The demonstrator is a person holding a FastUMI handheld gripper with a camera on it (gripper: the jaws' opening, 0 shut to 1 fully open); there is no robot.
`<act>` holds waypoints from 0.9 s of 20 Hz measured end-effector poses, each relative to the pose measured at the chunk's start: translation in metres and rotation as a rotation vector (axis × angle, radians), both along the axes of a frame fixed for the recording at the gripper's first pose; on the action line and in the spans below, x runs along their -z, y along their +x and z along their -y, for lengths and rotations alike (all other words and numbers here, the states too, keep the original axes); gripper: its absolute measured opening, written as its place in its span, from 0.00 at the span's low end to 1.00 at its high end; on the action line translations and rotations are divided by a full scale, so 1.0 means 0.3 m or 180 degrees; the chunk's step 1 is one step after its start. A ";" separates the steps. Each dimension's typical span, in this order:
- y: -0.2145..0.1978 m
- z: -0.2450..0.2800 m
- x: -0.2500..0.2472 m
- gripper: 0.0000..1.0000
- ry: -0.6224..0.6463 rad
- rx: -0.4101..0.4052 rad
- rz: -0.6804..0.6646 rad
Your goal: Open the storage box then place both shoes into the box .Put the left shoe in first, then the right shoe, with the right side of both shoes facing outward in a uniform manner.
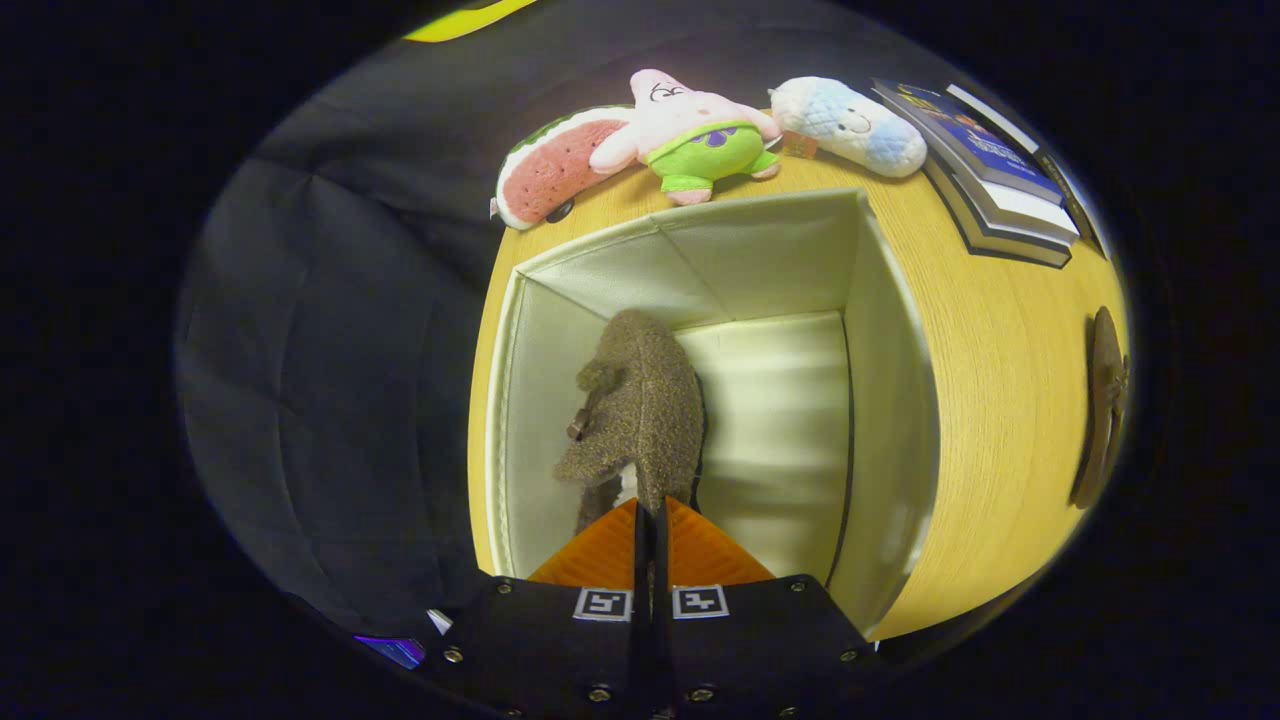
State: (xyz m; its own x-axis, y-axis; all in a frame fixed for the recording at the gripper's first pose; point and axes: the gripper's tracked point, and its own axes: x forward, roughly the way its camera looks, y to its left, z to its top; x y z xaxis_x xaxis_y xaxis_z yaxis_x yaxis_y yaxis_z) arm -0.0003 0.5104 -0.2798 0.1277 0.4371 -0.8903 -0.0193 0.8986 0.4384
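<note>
The gripper (651,515) was clamped on the heel edge of a fuzzy brown shoe (640,410) hanging inside the open cream storage box (890,400) along its left wall, while beyond it the stacked books' (985,165) cover writing stayed unreadable.

One open cream fabric storage box (880,400), one fuzzy brown shoe (640,400), three plush toys (700,130), one stack of books (1000,180), upper right.
</note>
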 end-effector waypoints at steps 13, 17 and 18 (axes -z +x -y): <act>-0.001 0.002 -0.016 0.44 -0.0054 -0.0591 0.0202; 0.019 0.135 -0.189 0.47 0.0105 -0.0664 0.0461; 0.025 0.193 -0.221 0.47 0.0121 -0.0627 0.0497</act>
